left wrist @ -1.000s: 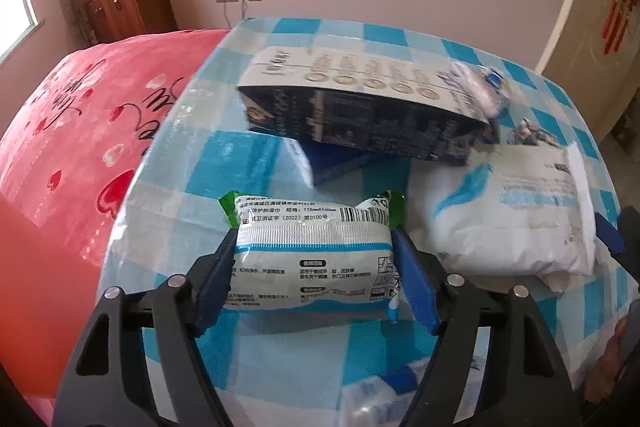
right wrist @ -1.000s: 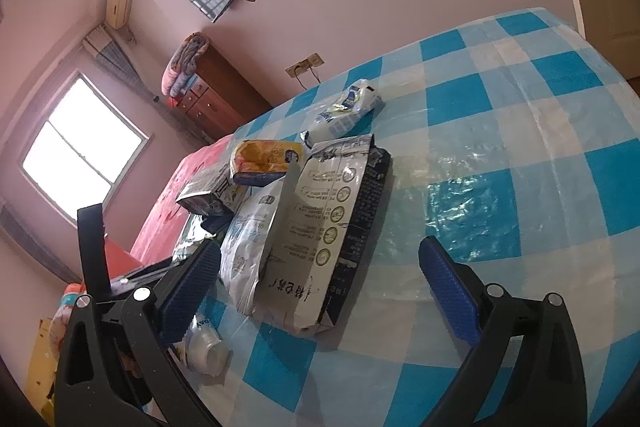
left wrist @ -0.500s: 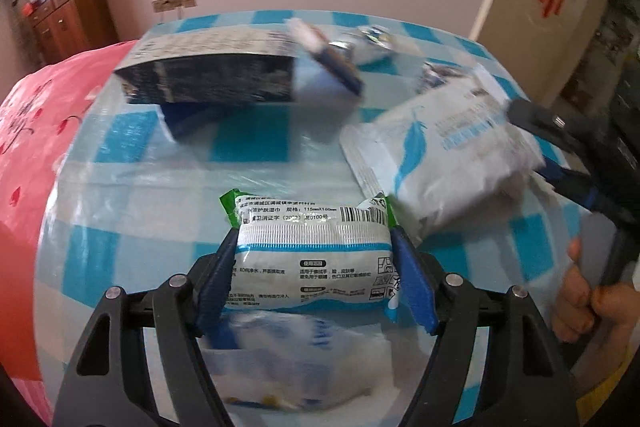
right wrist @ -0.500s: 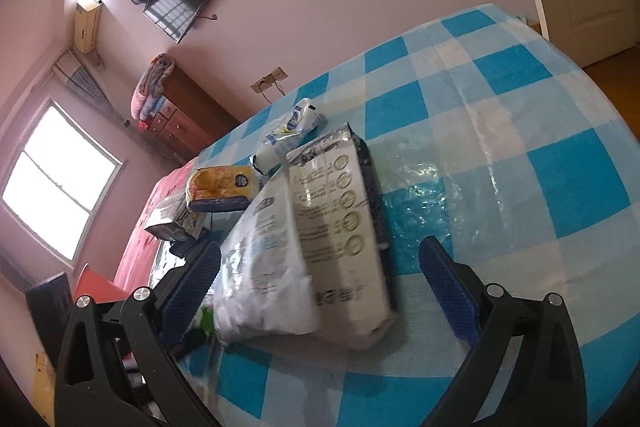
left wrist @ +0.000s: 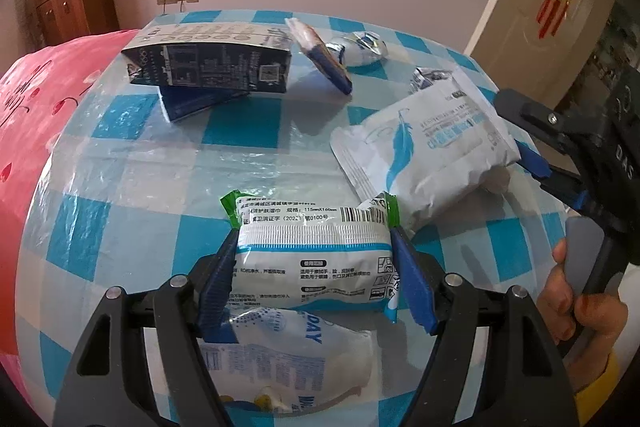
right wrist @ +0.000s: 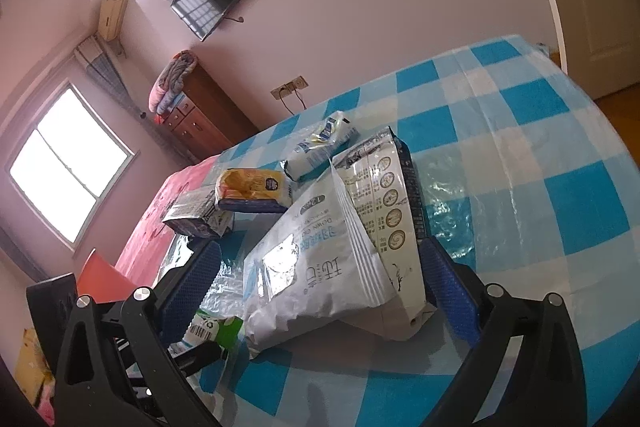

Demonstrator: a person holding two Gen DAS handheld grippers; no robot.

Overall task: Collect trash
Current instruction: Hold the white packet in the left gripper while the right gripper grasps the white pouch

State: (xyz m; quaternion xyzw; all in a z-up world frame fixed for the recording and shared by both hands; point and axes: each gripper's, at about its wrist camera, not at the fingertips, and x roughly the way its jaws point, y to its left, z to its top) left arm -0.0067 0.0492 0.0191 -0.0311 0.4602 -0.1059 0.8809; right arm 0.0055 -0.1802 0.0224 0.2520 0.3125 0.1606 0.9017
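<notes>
1. Worktop (left wrist: 248, 131), in blue-and-white check cloth under clear film, is carrying loose packets only; no bin or bag for the trash is showing in either view.
2. Dark printed carton (left wrist: 208, 67) is lying at the far left of the worktop, propped on a blue packet; a silver-blue wrapper (left wrist: 362, 49) is sitting beyond it at the far edge.
3. White feather-print pouch (left wrist: 428, 155) is lying at the right of the worktop. In the right wrist view the same pouch (right wrist: 320, 267) is overlapping a larger white pouch (right wrist: 384, 211).
4. Left tool (left wrist: 316, 267) is clamping the wet-wipe pack (left wrist: 316, 255) across its short ends, both blue pads pressing on it, jaws at mid width, holding it above a crumpled white-and-blue bag (left wrist: 288, 359) at the near edge.
5. Right tool (right wrist: 320, 279) is standing wide, pads apart to either side of the two overlapping pouches and pressing on neither. A hand (left wrist: 576, 303) is gripping its handle.
6. Against a second ago: the left tool's view is showing the carton further left, and the crumpled bag is now lying under the held pack.
</notes>
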